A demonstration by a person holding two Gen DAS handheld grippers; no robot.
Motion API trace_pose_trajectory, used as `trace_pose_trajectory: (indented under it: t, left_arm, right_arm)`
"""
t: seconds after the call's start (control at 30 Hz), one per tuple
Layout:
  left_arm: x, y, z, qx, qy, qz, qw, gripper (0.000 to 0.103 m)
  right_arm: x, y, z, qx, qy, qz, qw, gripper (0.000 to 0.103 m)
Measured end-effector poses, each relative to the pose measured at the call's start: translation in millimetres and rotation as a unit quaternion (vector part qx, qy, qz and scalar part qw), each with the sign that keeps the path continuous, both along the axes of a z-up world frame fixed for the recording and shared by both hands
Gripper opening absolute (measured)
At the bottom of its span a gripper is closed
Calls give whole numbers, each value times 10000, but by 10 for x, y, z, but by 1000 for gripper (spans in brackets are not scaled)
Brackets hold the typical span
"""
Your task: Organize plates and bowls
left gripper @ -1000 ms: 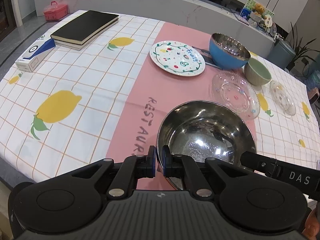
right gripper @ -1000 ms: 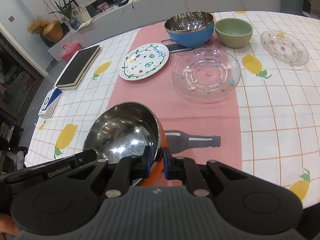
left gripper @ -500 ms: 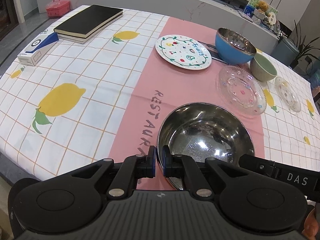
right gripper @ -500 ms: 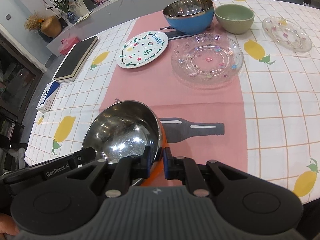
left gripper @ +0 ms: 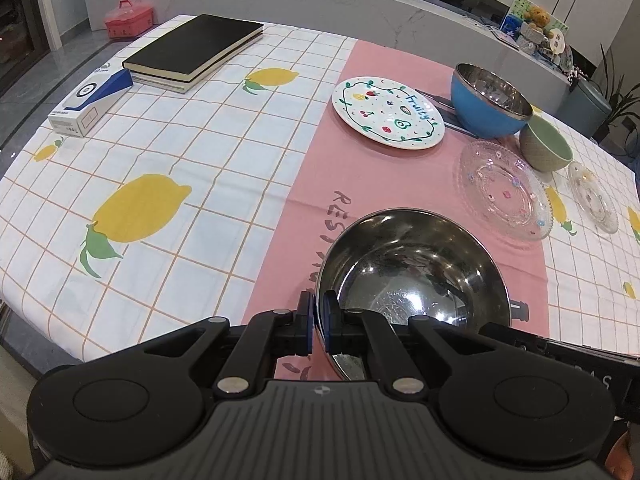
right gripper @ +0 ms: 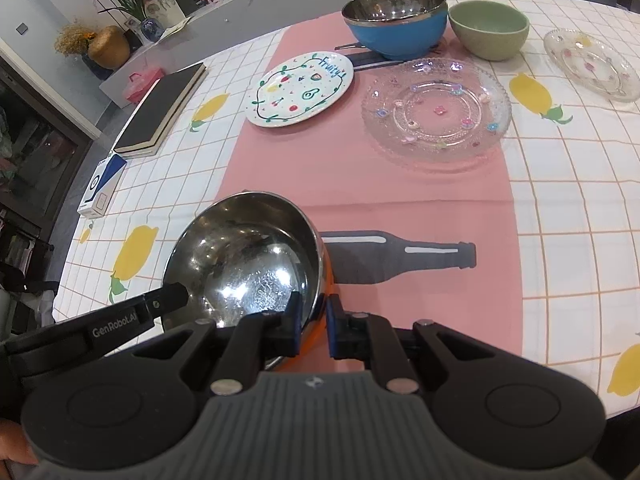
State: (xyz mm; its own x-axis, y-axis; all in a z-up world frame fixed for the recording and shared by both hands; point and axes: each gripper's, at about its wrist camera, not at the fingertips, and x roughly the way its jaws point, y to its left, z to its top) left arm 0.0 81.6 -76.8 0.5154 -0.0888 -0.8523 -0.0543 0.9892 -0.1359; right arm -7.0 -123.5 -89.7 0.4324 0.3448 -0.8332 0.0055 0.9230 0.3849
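Observation:
A steel bowl with an orange outside (left gripper: 412,268) (right gripper: 244,256) is held over the pink runner. My left gripper (left gripper: 319,322) is shut on its near-left rim. My right gripper (right gripper: 314,330) is shut on its right rim. At the far side stand a blue steel-lined bowl (left gripper: 490,100) (right gripper: 396,20), a green bowl (left gripper: 546,148) (right gripper: 490,28), a white "Fruity" plate (left gripper: 388,112) (right gripper: 302,88), a large glass plate (left gripper: 504,188) (right gripper: 436,108) and a small glass plate (left gripper: 594,196) (right gripper: 594,64).
A black book (left gripper: 196,50) (right gripper: 162,110) and a blue-white box (left gripper: 90,100) (right gripper: 102,186) lie at the table's far left. Dark cutlery (right gripper: 372,60) lies under the blue bowl. The table's front edge runs just below the grippers.
Both grippers have carried the steel bowl a little further forward over the runner. The grips have not changed.

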Motion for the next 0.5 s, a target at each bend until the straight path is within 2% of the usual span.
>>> trace_pose_trajectory:
  t: [0.07,0.1,0.17,0.2,0.5]
  left_arm:
    - [-2,11,5,-82,-33,22,10000,8]
    - [-6,13,14,-100,-68,26,9999,13]
    - [-12,11,45,-97,-131,24,9999,22]
    - [-10,9,64,-96,-159,32,9998,24]
    - [-32,-43,337,14,-649,-27,9979,27]
  right_arm:
    - [-13,5,16,3,-49,32,10000,14]
    - [-19,4,26,-16,-76,38,10000,14]
    - [-26,-7,53,-65,-132,37,9999,26]
    - [-31,-19,69,-82,-163,28,9998,28]
    - [-74,-193,269,-147,-506,-119,9985,30]
